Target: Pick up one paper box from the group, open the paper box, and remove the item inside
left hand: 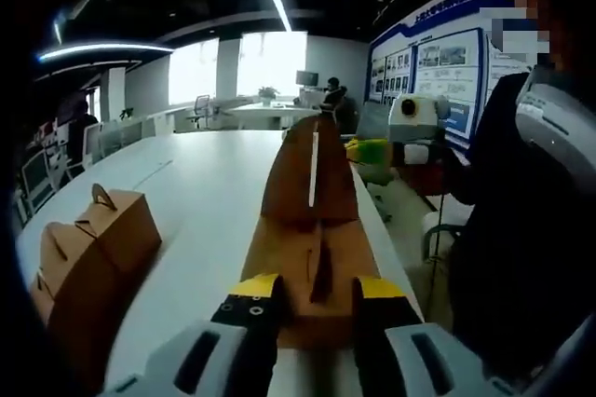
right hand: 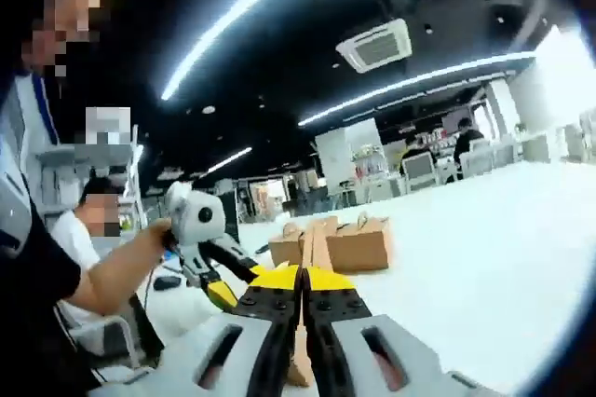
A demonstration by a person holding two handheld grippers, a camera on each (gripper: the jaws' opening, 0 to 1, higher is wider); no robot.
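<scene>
- Left gripper (left hand: 317,299): jaws pinch the near end of the paper box (left hand: 312,229).
- Right gripper (right hand: 300,290): jaws pressed onto that box's thin flap (right hand: 312,240).
- White table (left hand: 200,187) lies under the box.
- Remaining boxes (left hand: 93,248) stand left of the held box.

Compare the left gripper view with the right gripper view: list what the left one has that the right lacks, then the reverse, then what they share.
Left gripper view: the wall display boards, the windows, and the held paper box seen broadly, gripped between the left gripper.

Right gripper view: the ceiling air vent, a person's hand holding the other gripper, and the right gripper shut on the box's thin edge.

Both: the white table and the spare paper boxes.
</scene>
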